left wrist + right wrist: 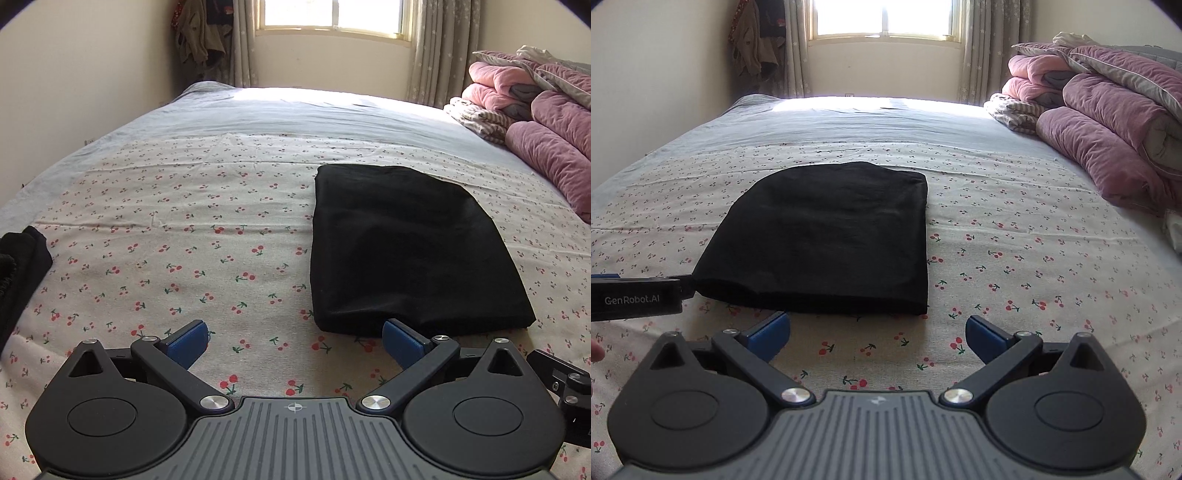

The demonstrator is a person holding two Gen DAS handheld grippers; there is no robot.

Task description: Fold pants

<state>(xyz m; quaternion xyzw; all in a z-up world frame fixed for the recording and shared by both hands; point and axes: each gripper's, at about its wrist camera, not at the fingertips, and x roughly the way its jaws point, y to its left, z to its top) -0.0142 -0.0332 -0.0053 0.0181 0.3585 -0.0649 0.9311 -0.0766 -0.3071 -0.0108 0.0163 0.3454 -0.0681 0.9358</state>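
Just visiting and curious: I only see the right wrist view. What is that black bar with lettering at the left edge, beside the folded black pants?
Observer: That is the left gripper, seen side-on. Its own camera shows its jaws wide open, with only the cherry-print sheet between them.
Operator: Is it touching the pants?
Observer: One blue finger sits right at the near edge of the folded pants. I cannot tell whether it makes contact.
Operator: Is anything out of my sight further left?
Observer: Yes, a second dark garment lies at the bed's left edge, apart from the pants.
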